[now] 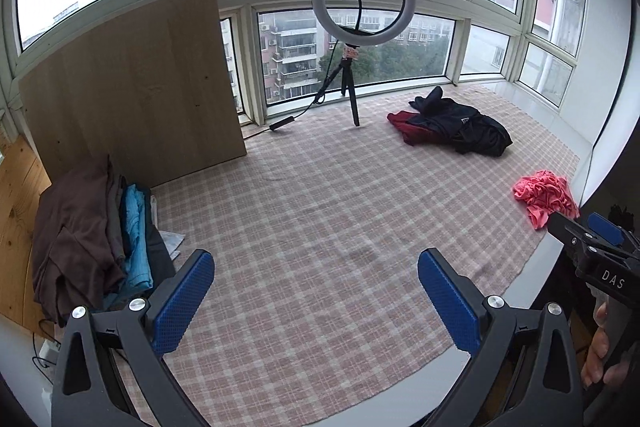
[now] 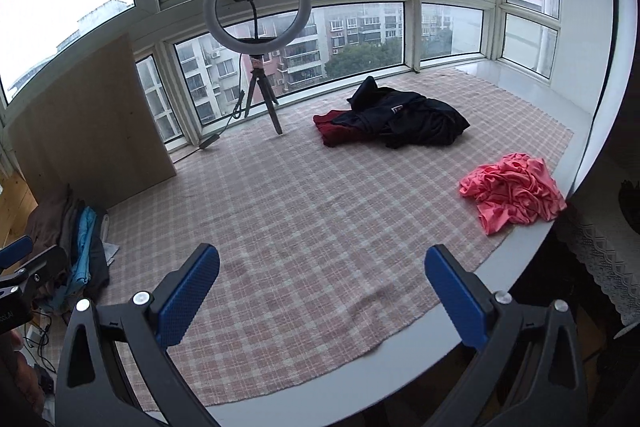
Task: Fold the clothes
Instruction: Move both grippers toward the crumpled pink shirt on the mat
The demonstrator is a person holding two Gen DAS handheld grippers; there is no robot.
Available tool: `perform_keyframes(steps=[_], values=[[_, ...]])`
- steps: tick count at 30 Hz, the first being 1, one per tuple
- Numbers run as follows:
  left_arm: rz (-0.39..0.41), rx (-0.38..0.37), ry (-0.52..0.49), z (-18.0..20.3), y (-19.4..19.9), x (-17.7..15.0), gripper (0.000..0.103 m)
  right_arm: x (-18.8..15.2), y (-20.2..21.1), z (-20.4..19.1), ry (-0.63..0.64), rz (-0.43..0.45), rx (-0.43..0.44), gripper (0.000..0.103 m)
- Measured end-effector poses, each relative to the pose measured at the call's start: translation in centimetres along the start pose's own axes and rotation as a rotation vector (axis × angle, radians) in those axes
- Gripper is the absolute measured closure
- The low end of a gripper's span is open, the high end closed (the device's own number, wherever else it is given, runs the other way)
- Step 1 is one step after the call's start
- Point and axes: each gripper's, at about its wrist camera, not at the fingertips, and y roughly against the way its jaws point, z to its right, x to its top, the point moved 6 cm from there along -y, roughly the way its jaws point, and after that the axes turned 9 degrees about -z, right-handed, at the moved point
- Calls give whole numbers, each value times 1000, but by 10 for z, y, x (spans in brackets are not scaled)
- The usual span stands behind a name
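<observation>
I had both sets of jaws spread wide and holding nothing, each hovering above the near edge of the checked cloth [image 1: 320,211] that covered the bench [image 2: 516,255]. Between the fingers of the left gripper [image 1: 316,301] I saw only bare cloth. The stack of folded clothes [image 1: 92,247], brown on top with blue beneath, lay just outside its left finger, in front of a leaning wooden board [image 1: 136,87]. Between the fingers of the right gripper [image 2: 322,297] the cloth was likewise bare. The crumpled pink garment [image 2: 514,191] sat ahead of its right finger and a little outside it, near the bench's right edge, well apart from both jaws. Farther ahead, beyond the right finger, a black garment [image 2: 416,121] lay heaped over a dark red one [image 2: 336,131], close to the window [image 2: 360,39]. A ring light [image 2: 256,1] on a tripod stood ahead of the left finger. From the left wrist view, the right gripper showed at the far right, with a hand [image 1: 600,347] beneath it.
</observation>
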Motion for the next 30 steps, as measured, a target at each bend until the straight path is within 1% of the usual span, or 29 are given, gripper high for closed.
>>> perform_keyframes(steps=[6, 12, 15, 19, 22, 26, 29, 30], values=[[-15, -49, -73, 41, -13, 9, 1, 1, -3, 43, -19, -8, -110, 0], [-29, -77, -107, 72, -29, 22, 1, 5, -17, 77, -34, -37, -155, 0], [-39, -73, -116, 86, -40, 29, 1, 13, -30, 94, -36, -47, -153, 0], [-34, -17, -144, 106, -54, 43, 1, 30, -51, 113, -44, -60, -135, 0], [-37, 9, -136, 119, -64, 60, 1, 47, -69, 133, -37, -65, -129, 0], [-33, 23, -109, 136, -76, 85, 1, 66, -95, 169, -24, -67, -146, 0], [-31, 27, -92, 148, -86, 103, 1, 77, -118, 209, -34, -76, -147, 0], [-31, 40, -88, 150, -89, 108, 1, 79, -128, 225, -44, -84, -153, 0]])
